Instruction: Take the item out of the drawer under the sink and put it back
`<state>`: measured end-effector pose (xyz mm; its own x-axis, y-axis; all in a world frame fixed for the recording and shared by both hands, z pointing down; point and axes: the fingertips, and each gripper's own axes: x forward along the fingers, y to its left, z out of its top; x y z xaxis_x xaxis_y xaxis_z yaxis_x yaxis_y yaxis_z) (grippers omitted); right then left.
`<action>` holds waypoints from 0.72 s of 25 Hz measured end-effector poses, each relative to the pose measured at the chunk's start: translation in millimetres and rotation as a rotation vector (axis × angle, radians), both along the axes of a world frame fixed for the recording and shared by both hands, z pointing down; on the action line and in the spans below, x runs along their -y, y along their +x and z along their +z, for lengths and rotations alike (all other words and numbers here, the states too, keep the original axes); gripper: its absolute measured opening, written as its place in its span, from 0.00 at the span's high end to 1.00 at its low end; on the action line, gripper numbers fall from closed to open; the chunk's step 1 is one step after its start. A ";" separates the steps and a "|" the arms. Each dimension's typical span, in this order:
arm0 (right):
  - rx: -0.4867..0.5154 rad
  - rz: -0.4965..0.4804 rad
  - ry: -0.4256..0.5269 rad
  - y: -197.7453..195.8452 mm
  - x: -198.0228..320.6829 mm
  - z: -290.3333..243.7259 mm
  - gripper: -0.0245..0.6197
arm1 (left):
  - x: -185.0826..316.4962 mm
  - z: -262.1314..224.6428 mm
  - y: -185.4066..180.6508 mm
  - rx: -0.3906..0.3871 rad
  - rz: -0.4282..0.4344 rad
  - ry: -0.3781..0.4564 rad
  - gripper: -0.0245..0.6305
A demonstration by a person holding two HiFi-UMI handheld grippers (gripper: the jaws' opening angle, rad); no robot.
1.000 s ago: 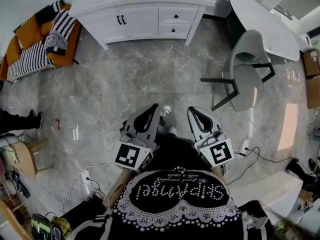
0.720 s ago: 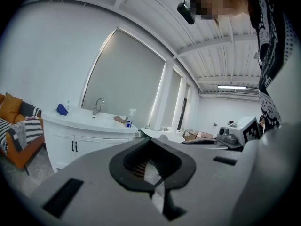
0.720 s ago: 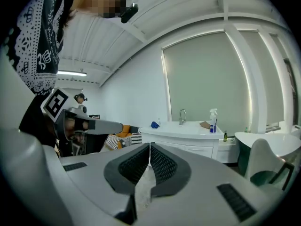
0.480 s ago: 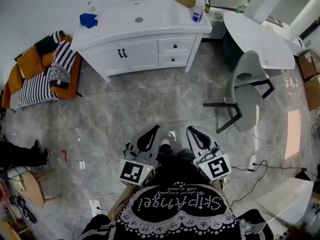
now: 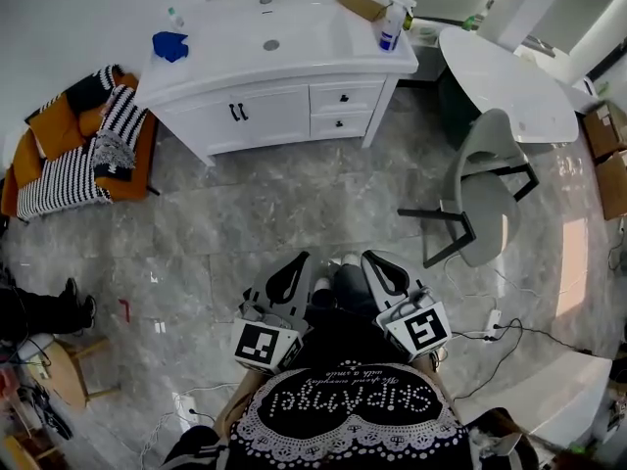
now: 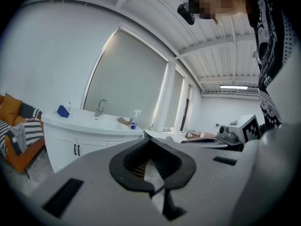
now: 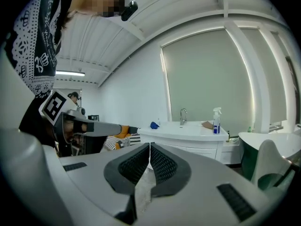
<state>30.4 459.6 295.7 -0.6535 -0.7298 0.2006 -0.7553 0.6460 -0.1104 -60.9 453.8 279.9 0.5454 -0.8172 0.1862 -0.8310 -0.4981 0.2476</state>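
A white sink cabinet (image 5: 279, 71) stands at the far end of the marble floor. Below its counter on the right are two shut drawers, the upper drawer (image 5: 345, 97) above the lower drawer (image 5: 340, 122), with double doors (image 5: 240, 114) to their left. Both grippers are held level in front of the person's body, well short of the cabinet. My left gripper (image 5: 303, 257) is shut and holds nothing; its own view shows its tips (image 6: 148, 137) meeting. Parallel to it, my right gripper (image 5: 367, 257) is shut and empty too, with the pads (image 7: 155, 161) closed together. The drawer's contents are hidden.
On the counter are a spray bottle (image 5: 392, 23), a blue cloth (image 5: 168, 45) and a brown piece (image 5: 360, 3). A grey chair (image 5: 485, 189) and a round white table (image 5: 509, 67) stand to the right. An orange sofa with a striped blanket (image 5: 78, 145) lies to the left. Cables trail near my feet.
The sink cabinet has come further into the head view as the person walked towards it. Both grippers stayed side by side and shut.
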 end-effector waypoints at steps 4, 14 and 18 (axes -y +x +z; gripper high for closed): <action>0.010 -0.005 -0.009 2.9 16.0 4.0 0.93 | 12.3 7.3 0.4 0.010 -0.018 -0.026 0.96; 0.037 -0.033 0.001 23.4 95.2 0.9 0.93 | 81.3 9.5 26.1 0.052 -0.018 -0.008 0.96; 0.041 -0.070 0.019 26.7 130.1 -0.8 0.93 | 110.9 6.4 37.4 0.073 -0.025 0.017 0.96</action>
